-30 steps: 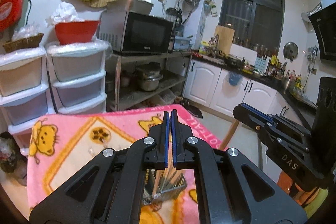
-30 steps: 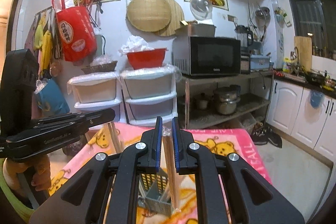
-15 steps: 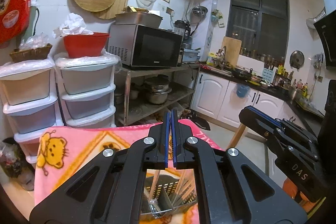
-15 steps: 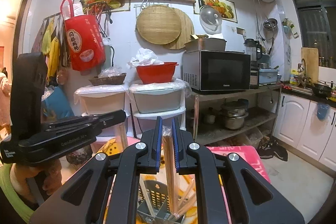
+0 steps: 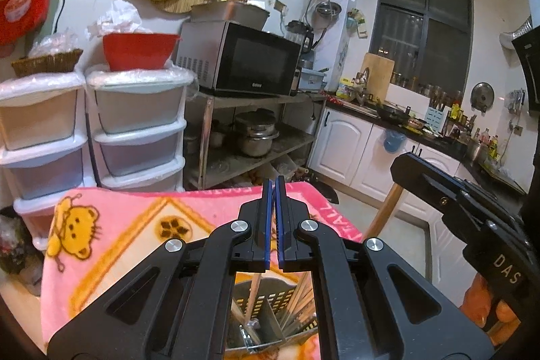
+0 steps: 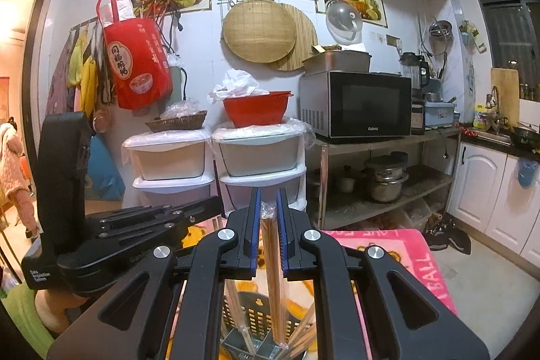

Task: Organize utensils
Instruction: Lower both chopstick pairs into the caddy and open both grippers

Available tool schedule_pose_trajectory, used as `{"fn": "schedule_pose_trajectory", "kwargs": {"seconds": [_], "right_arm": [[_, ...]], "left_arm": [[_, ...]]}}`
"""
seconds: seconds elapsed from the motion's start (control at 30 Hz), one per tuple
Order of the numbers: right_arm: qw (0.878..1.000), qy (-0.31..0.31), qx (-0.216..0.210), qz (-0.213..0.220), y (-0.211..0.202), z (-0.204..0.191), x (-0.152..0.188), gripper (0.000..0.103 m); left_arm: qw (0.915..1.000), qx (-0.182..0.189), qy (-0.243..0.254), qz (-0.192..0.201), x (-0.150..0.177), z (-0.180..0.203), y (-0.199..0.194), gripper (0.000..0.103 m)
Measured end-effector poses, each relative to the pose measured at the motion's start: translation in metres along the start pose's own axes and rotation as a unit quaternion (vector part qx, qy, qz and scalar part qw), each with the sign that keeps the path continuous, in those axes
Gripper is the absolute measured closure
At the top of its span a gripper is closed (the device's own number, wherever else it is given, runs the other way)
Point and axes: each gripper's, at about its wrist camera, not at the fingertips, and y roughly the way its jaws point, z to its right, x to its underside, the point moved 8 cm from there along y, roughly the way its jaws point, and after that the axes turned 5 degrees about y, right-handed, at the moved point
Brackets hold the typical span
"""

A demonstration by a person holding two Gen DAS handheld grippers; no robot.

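Observation:
A grey slotted utensil holder (image 5: 270, 316) stands on the pink cartoon blanket (image 5: 111, 245), below my grippers. It holds several wooden chopsticks (image 5: 300, 299) and shows in the right wrist view (image 6: 256, 323) too. My left gripper (image 5: 272, 218) is shut with nothing between its pads, above the holder. My right gripper (image 6: 268, 221) is shut on a plastic-wrapped bundle of wooden chopsticks (image 6: 271, 265), which hangs upright with its lower ends in the holder. The right gripper's body (image 5: 472, 225) appears at the right in the left wrist view.
Stacked plastic drawers (image 6: 260, 157) with a red bowl (image 6: 256, 108) stand behind the table. A microwave (image 6: 357, 103) sits on a metal shelf with pots (image 6: 384, 177). White cabinets and a cluttered counter (image 5: 405, 123) are at the right.
Both grippers have risen and tilted up, so the holder sits lower in view. The right gripper still holds the chopstick bundle; the left stays shut.

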Motion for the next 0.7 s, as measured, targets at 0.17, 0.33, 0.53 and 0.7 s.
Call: {"fn": "schedule_pose_trajectory", "kwargs": {"seconds": [0.17,0.33,0.53,0.7], "right_arm": [[1.000,0.004,0.000,-0.017,0.014,0.003,0.015,0.093],[0.999,0.009,0.004,-0.035,0.026,0.007,0.036,0.093],[0.998,0.019,0.006,-0.060,0.039,0.012,0.059,0.093],[0.996,0.025,0.009,-0.090,0.049,0.014,0.083,0.093]], "left_arm": [[0.9999,0.003,-0.009,-0.011,0.012,-0.005,0.012,0.102],[0.9997,0.007,-0.012,-0.021,0.023,-0.006,0.023,0.102],[0.9994,0.009,-0.011,-0.030,0.035,-0.006,0.032,0.102],[0.9986,0.006,-0.007,-0.053,0.053,-0.005,0.040,0.102]]}}
